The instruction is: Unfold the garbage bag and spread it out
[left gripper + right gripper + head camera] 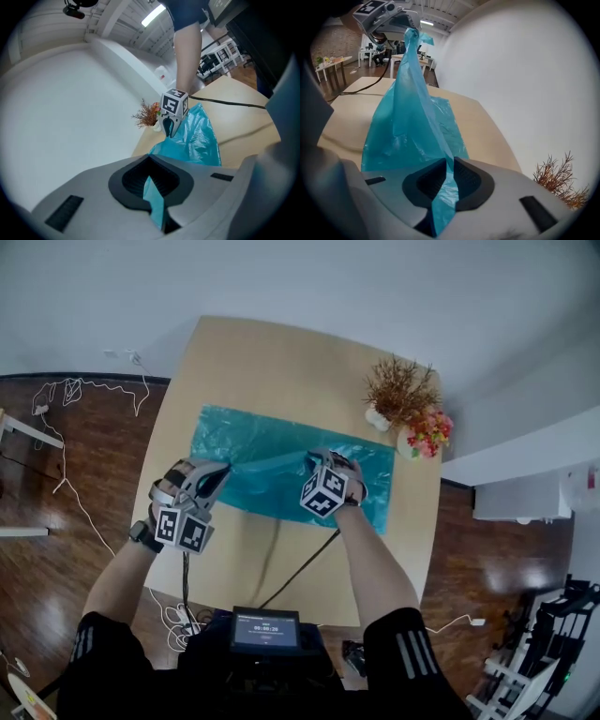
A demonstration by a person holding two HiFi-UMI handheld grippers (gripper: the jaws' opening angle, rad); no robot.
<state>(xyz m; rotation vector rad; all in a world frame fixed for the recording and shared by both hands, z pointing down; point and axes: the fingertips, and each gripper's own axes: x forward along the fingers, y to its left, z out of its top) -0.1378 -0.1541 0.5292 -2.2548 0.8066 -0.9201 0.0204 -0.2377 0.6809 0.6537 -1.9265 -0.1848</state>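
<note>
A teal garbage bag (pixel 281 460) lies across the light wooden table (pixel 234 352), its near edge lifted off the top. My left gripper (pixel 217 474) is at the bag's near left part, shut on a thin strip of the film (pixel 153 199). My right gripper (pixel 315 458) stands near the middle of the near edge, its pads closed on a gathered fold (pixel 444 187). In the right gripper view the bag (pixel 408 126) rises in a taut peak up to the left gripper (pixel 401 21). The left gripper view has the right gripper (pixel 169 125) over the crumpled bag (pixel 197 140).
A vase of dried brown twigs (pixel 398 390) and a small pot of pink and red flowers (pixel 427 433) stand at the table's far right, close to the bag's corner. A black cable (pixel 302 568) crosses the table's near part. White cords (pixel 84 390) lie on the wooden floor at left.
</note>
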